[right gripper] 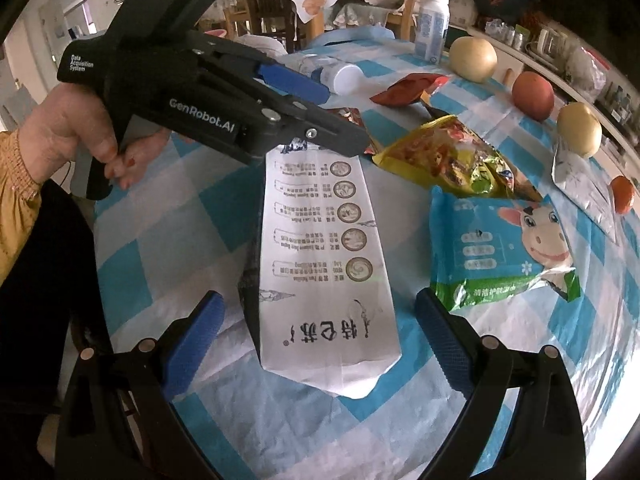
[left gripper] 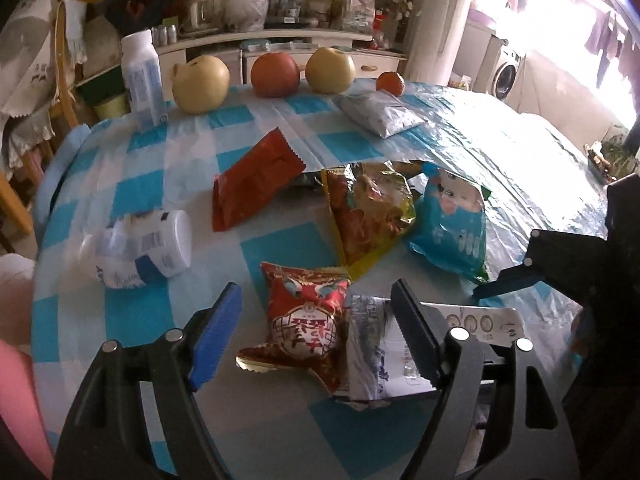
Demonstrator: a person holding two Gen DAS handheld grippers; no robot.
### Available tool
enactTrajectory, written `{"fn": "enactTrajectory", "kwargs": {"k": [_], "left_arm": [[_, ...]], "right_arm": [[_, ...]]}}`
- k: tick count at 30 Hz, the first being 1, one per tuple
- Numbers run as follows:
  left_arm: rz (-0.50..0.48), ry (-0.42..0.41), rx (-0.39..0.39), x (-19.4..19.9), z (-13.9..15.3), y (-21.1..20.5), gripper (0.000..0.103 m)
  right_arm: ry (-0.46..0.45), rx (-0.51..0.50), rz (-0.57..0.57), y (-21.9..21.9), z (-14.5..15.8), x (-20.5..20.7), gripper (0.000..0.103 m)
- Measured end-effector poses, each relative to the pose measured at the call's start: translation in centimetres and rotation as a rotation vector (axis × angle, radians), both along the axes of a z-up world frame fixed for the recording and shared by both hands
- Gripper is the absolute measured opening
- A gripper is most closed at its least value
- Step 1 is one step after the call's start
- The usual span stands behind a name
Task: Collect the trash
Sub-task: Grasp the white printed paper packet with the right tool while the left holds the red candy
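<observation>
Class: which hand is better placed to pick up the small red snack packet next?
Left. The left gripper is open, with the small red snack packet between its fingers. The right gripper brackets the white paper bag instead.

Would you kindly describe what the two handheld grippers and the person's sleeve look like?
Both grippers, left and right, are black plastic with ridged blue pads and silver rivets. The left one's pistol-grip body carries white "GenRobot.AI" and "Data Acquisition System" lettering. The sleeve is mustard yellow with a gathered cuff.
</observation>
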State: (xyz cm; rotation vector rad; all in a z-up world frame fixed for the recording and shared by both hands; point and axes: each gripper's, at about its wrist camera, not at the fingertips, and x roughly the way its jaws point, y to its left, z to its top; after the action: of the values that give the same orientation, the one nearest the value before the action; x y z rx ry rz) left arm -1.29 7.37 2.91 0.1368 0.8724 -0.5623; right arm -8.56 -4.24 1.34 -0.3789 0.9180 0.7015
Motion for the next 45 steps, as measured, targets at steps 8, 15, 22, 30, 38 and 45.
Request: {"fn": "enactTrajectory", "kwargs": {"k": [8,15,22,30,38,45], "left_arm": [[0.040,0.045,-0.052,0.1,-0.4,1.8,0.077],[0.072,0.062,-0.062,0.4,-0.3,2.5,0.077],[0.055,0.067,-0.062,0.4,-0.4,1.9,0.077],[0.052,0.070,-0.091,0.7,-0.7,1.5,0.077],[0.018,0.047,-0.080,0.0,-0.7,0.9,0.085],[0.050,0.046,-0.024,-0.1,-1.1,0.8,0.088]], "right_arm": [[0.005,-0.009,0.013,-0.4,0.0,-0.4,0.095],[-0.057,-0.023,-0.010,0.1,0.4,-0.6,0.095],[-0.077,-0.004,-0.049,0.5,0.7,0.5,0.075],[-0.052,0.017,-0.081,0.3,0.7,0.4,0.073],[-0.042,-0.016,-0.167,-0.3,0.8,-1.4,0.072],[-0.032,-0.030,-0.293,-3.0,0.5,-3.3,0.072]]}}
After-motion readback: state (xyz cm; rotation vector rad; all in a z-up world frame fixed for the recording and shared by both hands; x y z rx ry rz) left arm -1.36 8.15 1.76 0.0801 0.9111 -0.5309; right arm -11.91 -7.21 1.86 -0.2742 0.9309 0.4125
